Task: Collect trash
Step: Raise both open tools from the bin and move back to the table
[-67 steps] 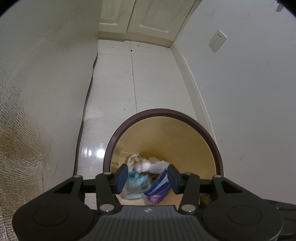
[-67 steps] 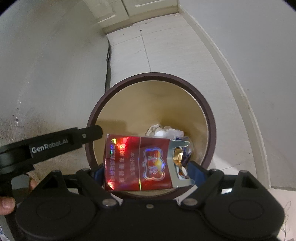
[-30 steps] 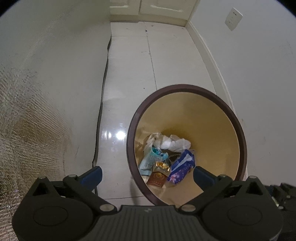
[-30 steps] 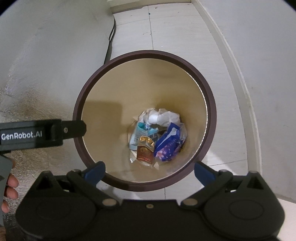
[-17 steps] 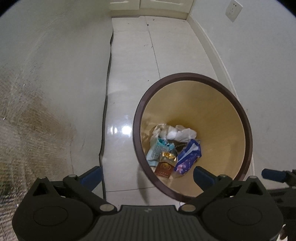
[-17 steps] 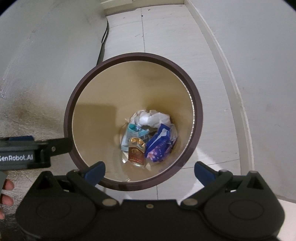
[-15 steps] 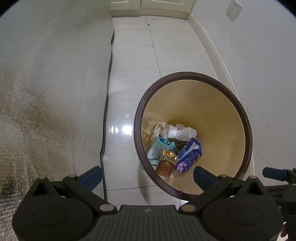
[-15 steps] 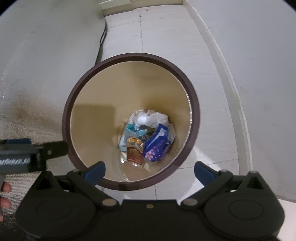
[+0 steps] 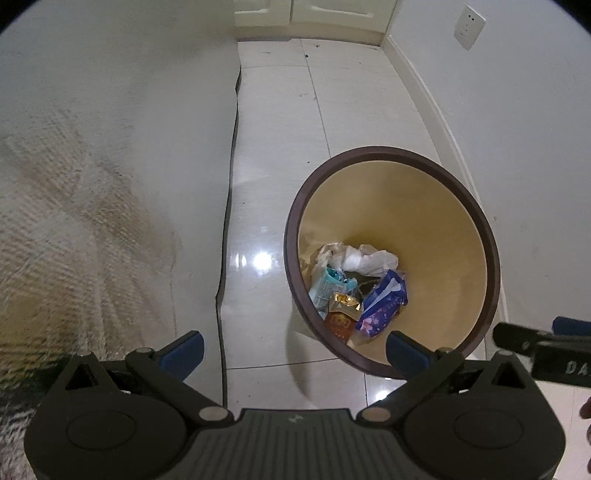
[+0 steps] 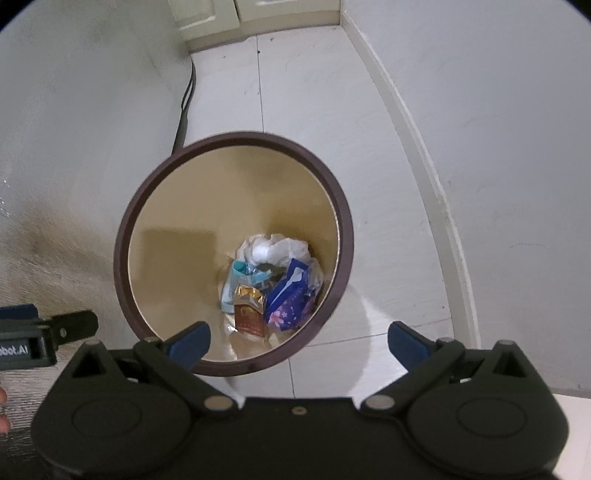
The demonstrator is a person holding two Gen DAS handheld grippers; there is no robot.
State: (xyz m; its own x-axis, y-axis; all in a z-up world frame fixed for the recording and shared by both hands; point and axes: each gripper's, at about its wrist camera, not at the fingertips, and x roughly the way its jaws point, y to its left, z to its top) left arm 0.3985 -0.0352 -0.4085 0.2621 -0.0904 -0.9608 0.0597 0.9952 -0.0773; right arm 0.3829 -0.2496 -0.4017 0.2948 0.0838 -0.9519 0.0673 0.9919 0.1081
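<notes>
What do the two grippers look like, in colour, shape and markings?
Both are matte black. The left gripper has a ribbed body, the right gripper a smooth one. Each has two round discs, silver rivets, angular linkage arms and blue fingertips. White lettering marks their sides.

Glossy white tiled floor (image 9: 280, 155), plain white wall (image 9: 524, 122) with white socket (image 9: 468, 26), cream cabinet doors (image 10: 207, 18) behind.

Right wrist view: bin (image 10: 123, 236) at frame centre on the floor (image 10: 314, 96); inside, crumpled paper (image 10: 275, 248) lies above a packet (image 10: 291, 297), with a carton (image 10: 250, 316) lower left.
</notes>
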